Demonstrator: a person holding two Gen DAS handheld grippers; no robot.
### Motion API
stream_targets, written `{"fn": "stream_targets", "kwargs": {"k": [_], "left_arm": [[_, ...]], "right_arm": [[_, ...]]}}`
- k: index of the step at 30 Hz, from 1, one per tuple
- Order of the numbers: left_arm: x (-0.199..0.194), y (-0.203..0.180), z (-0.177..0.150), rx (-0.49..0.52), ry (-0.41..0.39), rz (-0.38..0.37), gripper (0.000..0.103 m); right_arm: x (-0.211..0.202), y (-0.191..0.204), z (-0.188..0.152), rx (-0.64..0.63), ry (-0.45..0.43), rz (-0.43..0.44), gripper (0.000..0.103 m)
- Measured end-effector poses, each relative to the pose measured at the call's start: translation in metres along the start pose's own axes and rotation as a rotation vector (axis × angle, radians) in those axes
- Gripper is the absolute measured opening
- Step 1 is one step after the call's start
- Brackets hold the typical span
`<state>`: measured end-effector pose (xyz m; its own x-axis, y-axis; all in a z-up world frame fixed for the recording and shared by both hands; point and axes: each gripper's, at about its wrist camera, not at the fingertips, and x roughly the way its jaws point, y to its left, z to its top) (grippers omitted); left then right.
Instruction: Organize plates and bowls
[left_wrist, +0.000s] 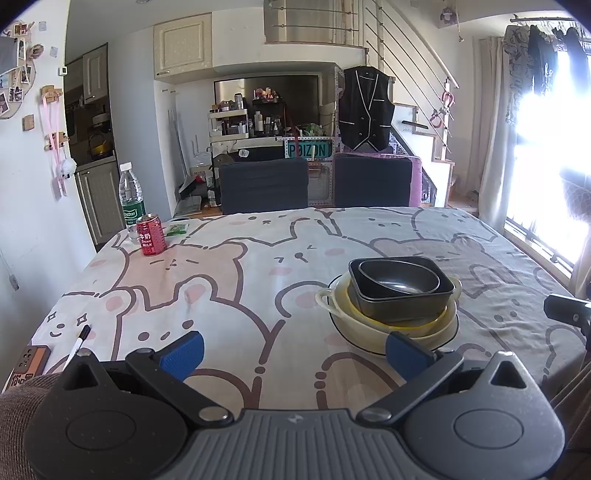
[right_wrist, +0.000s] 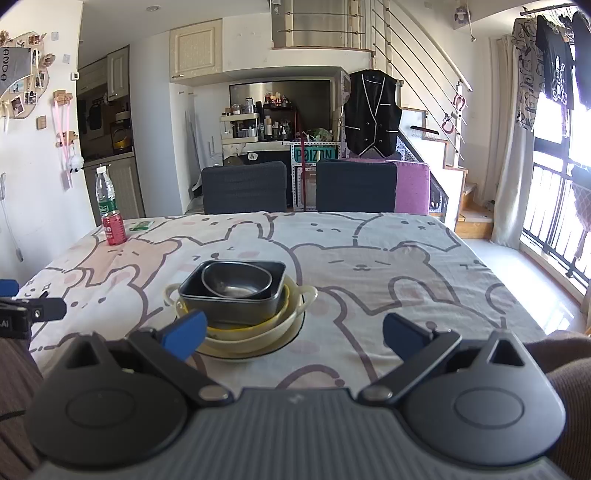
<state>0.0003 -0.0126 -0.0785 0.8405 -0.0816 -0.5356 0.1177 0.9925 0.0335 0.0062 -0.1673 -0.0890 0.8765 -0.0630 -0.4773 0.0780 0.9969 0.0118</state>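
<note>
One stack of dishes stands on the table. Its top is a small dark oval bowl nested in a dark rectangular pan. Under these lie a yellow bowl, a cream two-handled bowl and a white plate. My left gripper is open, empty, with the stack just ahead of its right finger. My right gripper is open, empty, near the stack's front, which sits behind its left finger.
A red milk can, a water bottle and a green packet stand at the far left. A pen and a small box lie near left. Two dark chairs stand behind the table.
</note>
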Motion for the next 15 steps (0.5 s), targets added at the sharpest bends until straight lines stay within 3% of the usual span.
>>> {"fn": "stream_targets", "kwargs": {"k": [15], "left_arm": [[0.0005, -0.0017, -0.0005, 0.001, -0.001, -0.002, 0.103]], "right_arm": [[0.0017, 0.0017, -0.0002, 0.000, 0.001, 0.002, 0.103]]}}
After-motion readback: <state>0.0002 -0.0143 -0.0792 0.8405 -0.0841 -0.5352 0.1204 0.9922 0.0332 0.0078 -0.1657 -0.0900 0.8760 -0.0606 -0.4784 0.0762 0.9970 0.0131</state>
